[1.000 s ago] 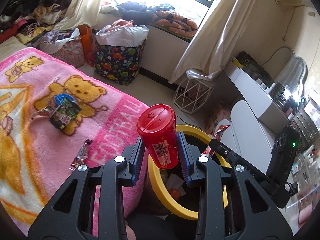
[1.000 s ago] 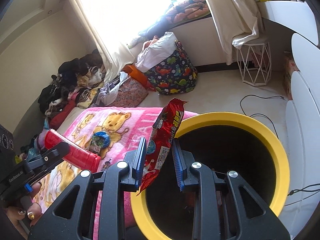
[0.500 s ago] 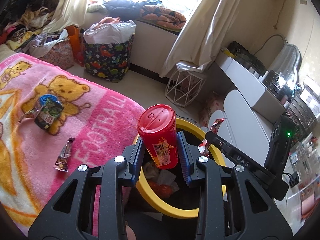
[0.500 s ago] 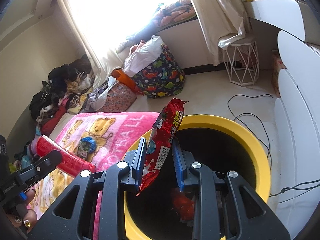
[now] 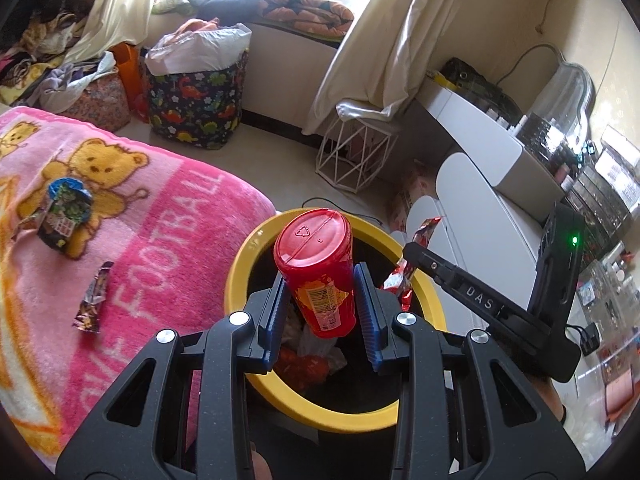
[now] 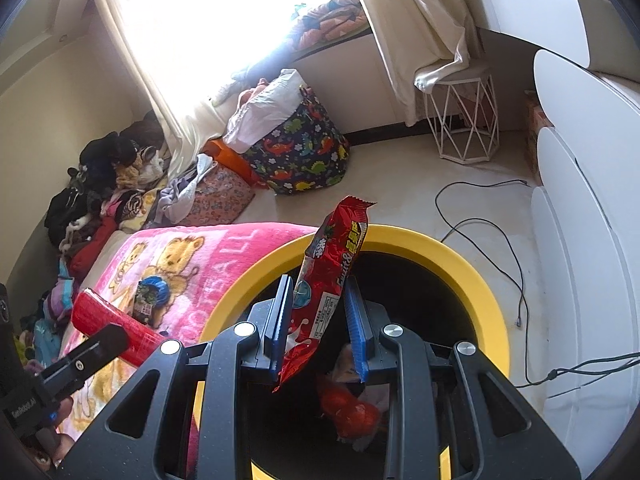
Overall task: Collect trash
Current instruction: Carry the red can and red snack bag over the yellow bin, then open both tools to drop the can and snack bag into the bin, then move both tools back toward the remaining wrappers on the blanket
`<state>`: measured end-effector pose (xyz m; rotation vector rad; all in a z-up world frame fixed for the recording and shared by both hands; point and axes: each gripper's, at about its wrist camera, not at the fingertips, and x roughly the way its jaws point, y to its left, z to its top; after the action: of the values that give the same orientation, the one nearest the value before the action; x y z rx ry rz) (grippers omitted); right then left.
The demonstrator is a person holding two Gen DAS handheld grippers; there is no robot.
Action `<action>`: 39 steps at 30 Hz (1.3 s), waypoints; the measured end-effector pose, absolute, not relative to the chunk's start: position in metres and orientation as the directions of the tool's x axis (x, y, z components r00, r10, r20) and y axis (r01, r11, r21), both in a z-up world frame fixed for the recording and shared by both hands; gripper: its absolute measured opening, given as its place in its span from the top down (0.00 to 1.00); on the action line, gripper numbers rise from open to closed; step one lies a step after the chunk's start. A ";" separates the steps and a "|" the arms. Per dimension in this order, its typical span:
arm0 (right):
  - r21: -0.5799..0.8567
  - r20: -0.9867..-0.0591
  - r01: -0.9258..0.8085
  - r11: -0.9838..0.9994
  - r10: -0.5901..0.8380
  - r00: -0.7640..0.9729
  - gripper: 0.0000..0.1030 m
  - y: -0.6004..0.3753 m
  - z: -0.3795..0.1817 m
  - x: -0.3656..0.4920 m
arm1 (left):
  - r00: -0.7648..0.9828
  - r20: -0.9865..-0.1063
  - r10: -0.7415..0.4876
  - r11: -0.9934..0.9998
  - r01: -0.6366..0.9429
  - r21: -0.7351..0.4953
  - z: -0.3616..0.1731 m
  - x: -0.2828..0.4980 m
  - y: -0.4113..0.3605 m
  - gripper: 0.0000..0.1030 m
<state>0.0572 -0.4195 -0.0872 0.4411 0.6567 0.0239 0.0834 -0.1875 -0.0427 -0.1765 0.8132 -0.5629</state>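
Note:
My left gripper [image 5: 320, 276] is shut on a red snack can [image 5: 318, 270] and holds it over the mouth of the yellow-rimmed bin [image 5: 240, 268]. My right gripper [image 6: 318, 288] is shut on a red snack wrapper [image 6: 328, 280] and holds it over the same bin [image 6: 472, 276]. Crumpled trash [image 6: 352, 404] lies inside the bin. The can also shows at the left of the right wrist view [image 6: 108, 324]. On the pink bear blanket [image 5: 168, 240] lie a small dark wrapper [image 5: 92, 300] and a blue-lidded packet [image 5: 64, 212].
The bed edge touches the bin's left side. A dinosaur-print basket [image 5: 196, 100] and a white wire stool [image 5: 356, 156] stand by the window wall. White furniture [image 6: 580, 220] is to the right, with a black cable [image 6: 480, 224] on the floor.
Both grippers have moved further over the bin with their items still held. More of the trash inside the bin shows now.

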 end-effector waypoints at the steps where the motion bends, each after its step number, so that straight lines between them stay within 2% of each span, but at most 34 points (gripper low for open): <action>1: 0.405 -0.588 0.120 0.907 0.157 0.794 0.75 -0.421 -0.088 0.057 | 0.546 -0.641 -0.539 0.839 0.409 -0.358 -0.045 0.084 -0.190 0.75; 16: 0.405 -0.624 0.154 0.901 0.149 0.767 0.73 -0.434 -0.104 0.056 | 0.462 -0.697 -0.548 0.829 0.409 -0.380 -0.077 0.099 -0.214 0.73; 17: 0.406 -0.628 0.156 0.901 0.151 0.764 0.68 -0.435 -0.105 0.056 | 0.454 -0.707 -0.542 0.833 0.399 -0.382 -0.080 0.101 -0.215 0.70; 19: 0.409 -0.633 0.166 0.897 0.148 0.760 0.57 -0.438 -0.107 0.056 | 0.456 -0.717 -0.528 0.844 0.377 -0.382 -0.084 0.104 -0.212 0.45; 20: 0.413 -0.632 0.173 0.894 0.145 0.761 0.52 -0.439 -0.108 0.055 | 0.460 -0.717 -0.524 0.847 0.371 -0.380 -0.085 0.105 -0.211 0.43; 21: 0.418 -0.632 0.175 0.892 0.147 0.761 0.51 -0.440 -0.109 0.055 | 0.464 -0.716 -0.521 0.849 0.368 -0.379 -0.085 0.105 -0.208 0.42; 23: 0.419 -0.636 0.182 0.890 0.144 0.758 0.48 -0.441 -0.110 0.054 | 0.477 -0.716 -0.509 0.857 0.361 -0.369 -0.084 0.104 -0.204 0.33; 24: 0.420 -0.636 0.185 0.888 0.143 0.758 0.47 -0.440 -0.110 0.054 | 0.487 -0.714 -0.504 0.861 0.355 -0.365 -0.083 0.104 -0.201 0.23; 25: 0.420 -0.636 0.185 0.888 0.143 0.759 0.45 -0.439 -0.110 0.054 | 0.498 -0.709 -0.500 0.864 0.348 -0.365 -0.082 0.103 -0.197 0.18; 39: 0.404 -0.605 0.120 0.907 0.166 0.779 0.37 -0.412 -0.087 0.056 | 0.601 -0.668 -0.438 0.899 0.277 -0.339 -0.061 0.103 -0.154 0.17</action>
<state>0.0561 -0.4117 -0.0871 0.4426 0.6837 0.0262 0.1027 -0.1542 -0.0609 -0.2092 0.8283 -0.4180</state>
